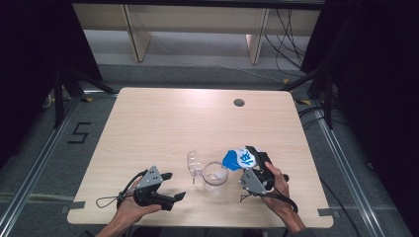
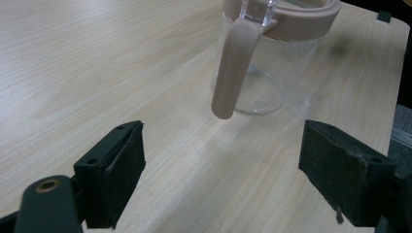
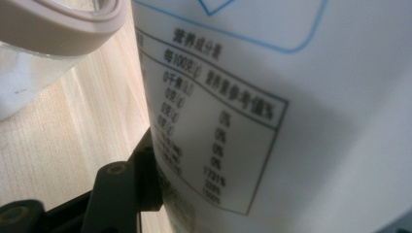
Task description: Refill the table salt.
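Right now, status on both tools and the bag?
Left tool open, empty, aimed at the jar handle. Right tool shut on the blue-and-white bag, tipped over the jar's open mouth. Clear lid lies beside the jar; nothing blocking.

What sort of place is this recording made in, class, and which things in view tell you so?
Probably a lab or test workshop, not a kitchen: a bare wooden table stands on a grey floor between metal rails, with a taped number on the floor and loose cables behind.

bag (image 1: 238,158): blue-white, tilted over jug | jug (image 1: 215,178): clear, upright (pinkish rim, handle), table's front middle
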The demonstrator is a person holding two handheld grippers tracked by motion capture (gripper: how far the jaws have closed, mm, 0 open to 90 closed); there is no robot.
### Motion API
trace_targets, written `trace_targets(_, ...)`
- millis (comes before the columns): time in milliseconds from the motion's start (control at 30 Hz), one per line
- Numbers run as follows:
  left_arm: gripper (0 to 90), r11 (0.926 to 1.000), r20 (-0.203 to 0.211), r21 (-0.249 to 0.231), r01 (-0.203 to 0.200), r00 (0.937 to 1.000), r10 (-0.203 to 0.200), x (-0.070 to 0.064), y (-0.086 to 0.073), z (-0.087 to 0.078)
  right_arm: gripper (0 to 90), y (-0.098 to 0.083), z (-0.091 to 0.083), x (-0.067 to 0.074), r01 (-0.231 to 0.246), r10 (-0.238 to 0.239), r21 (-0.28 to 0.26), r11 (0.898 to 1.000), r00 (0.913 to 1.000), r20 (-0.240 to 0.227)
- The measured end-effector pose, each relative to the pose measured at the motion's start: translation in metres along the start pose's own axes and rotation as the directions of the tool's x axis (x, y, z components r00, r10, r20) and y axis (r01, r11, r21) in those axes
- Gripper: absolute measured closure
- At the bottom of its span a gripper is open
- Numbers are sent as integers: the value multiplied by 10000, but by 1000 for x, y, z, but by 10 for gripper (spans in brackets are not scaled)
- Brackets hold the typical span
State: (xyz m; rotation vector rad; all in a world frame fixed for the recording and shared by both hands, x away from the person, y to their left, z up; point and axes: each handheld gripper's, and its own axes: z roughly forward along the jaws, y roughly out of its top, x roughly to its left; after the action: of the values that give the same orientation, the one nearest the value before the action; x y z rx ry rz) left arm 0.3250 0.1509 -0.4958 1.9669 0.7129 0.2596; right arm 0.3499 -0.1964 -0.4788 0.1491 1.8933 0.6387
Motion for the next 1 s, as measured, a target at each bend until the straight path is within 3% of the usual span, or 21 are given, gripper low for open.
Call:
trace_targets(33,162,10000,-4,3,-5,10000,5,0,0,0,432,1,0,-2,338,-338,-52,9994,9994,17)
trace_targets(67,162,10000,-33,-5,52,10000,-52,0,0,0,432,1,-1,1,-17,17,32,10000,10000,1)
trace_targets(267,162,10000,-29,-2,53,10000,-53,0,0,0,435,1,0,1,200,-200,-7,9998,9998,92)
trace_targets(333,162,10000,-29,6,51,10000,-51,0,0,0,435,2,0,-2,679,-678,-67,9977,9975,186)
trace_targets(367,162,10000,-34,7,55,10000,-55,0,0,0,434,1,0,0,314,-313,-31,9995,9994,151)
trace_targets(1000,162,10000,-2,18,5,10000,-5,0,0,0,436,3,0,1,942,-939,-40,9955,9946,436)
